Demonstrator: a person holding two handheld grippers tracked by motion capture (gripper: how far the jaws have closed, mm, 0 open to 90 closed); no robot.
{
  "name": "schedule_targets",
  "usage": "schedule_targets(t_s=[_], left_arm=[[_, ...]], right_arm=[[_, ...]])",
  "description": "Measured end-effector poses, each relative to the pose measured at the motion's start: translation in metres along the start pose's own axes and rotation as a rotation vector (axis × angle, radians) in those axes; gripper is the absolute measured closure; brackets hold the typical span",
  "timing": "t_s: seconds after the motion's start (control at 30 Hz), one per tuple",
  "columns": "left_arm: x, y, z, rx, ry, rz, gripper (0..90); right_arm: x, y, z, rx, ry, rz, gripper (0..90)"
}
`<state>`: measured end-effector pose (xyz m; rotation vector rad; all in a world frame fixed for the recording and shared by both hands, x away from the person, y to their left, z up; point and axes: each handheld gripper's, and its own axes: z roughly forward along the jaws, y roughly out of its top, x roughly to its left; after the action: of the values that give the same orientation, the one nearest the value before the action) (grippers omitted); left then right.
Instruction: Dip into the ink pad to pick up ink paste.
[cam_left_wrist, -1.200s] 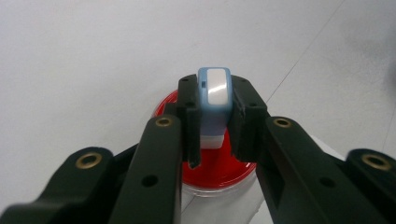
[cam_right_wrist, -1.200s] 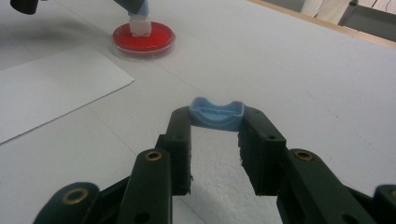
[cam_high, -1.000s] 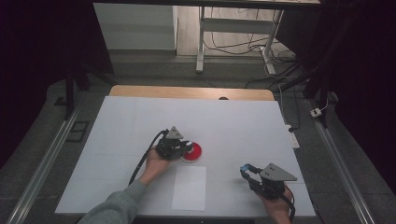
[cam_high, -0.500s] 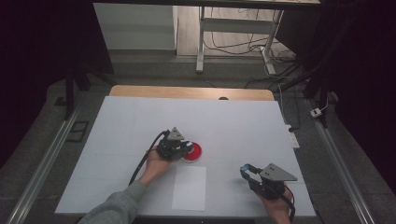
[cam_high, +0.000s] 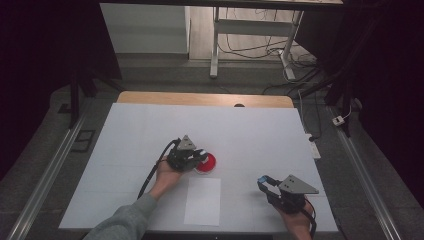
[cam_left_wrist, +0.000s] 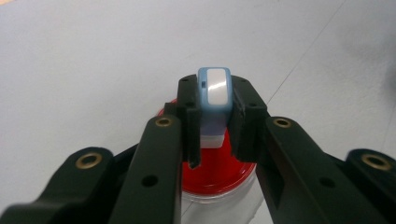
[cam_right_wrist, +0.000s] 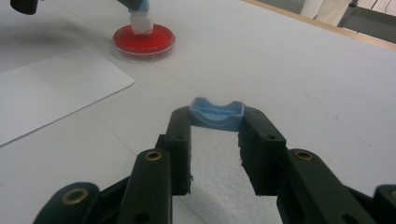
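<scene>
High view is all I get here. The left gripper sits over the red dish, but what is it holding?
Observer: The left gripper is shut on a small blue-and-white stamp, white pad end pointing down at the red dish.
Operator: Is the pad touching the dish?
Observer: In the right gripper view the pad seems to rest on the red surface, inside the rim.
Operator: And the right gripper?
Observer: The right gripper pinches a pale blue cap between its tips, hollow side up, above the white table.
</scene>
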<state>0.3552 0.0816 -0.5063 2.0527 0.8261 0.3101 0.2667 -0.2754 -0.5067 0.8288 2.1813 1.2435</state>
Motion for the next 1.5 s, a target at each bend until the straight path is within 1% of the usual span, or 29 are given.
schedule_targets(t_s=[0.17, 0.23, 0.33, 0.8, 1.2, 1.33, 1.5], left_arm=[[0.005, 0.001, -0.007, -0.023, -0.010, -0.025, 75.9], [0.007, 0.001, -0.010, -0.036, -0.009, -0.037, 75.9], [0.010, 0.001, -0.013, -0.050, -0.022, -0.057, 75.9], [0.013, 0.002, -0.025, -0.068, -0.047, -0.065, 75.9], [0.016, 0.001, -0.040, -0.072, -0.068, -0.067, 75.8], [0.017, 0.001, -0.046, -0.081, -0.083, -0.075, 75.8], [0.017, 0.001, -0.050, -0.080, -0.099, -0.078, 75.8]], right_arm=[[0.000, 0.000, 0.000, -0.002, 0.006, 0.000, 64.9], [0.000, 0.000, 0.000, -0.001, 0.000, 0.000, 64.8], [0.000, 0.000, 0.000, -0.003, 0.001, -0.001, 64.9], [-0.001, 0.000, -0.001, -0.003, 0.005, 0.001, 64.9], [-0.002, 0.000, -0.001, -0.004, 0.001, 0.001, 64.8], [-0.002, 0.000, -0.001, -0.005, 0.004, 0.001, 64.8], [-0.002, 0.000, -0.001, -0.007, 0.002, 0.001, 64.9]])
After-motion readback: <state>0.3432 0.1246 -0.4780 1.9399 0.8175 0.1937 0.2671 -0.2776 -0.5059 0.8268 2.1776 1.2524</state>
